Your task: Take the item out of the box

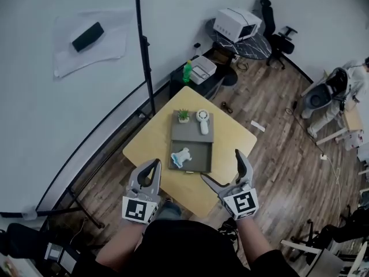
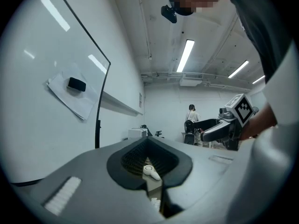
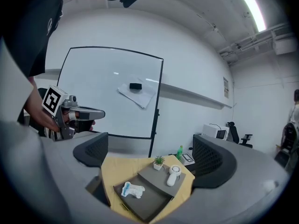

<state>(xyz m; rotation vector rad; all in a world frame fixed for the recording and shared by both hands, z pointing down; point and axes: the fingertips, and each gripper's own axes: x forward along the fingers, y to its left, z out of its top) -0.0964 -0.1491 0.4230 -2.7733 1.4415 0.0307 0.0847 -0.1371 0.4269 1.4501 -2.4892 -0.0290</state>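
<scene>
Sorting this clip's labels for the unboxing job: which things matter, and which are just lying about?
Part of the job: grey box, white-and-blue item lying in it, left gripper, right gripper.
Lying about: potted plant, white handheld fan, green bottle.

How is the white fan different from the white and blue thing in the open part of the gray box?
The fan lies on top of the gray box, beside the potted plant; the white and blue item lies lower, in the box's open tray. The fan is all white, a round head on a handle; the item is lumpy with a blue end. Both are small and mostly white.
</scene>
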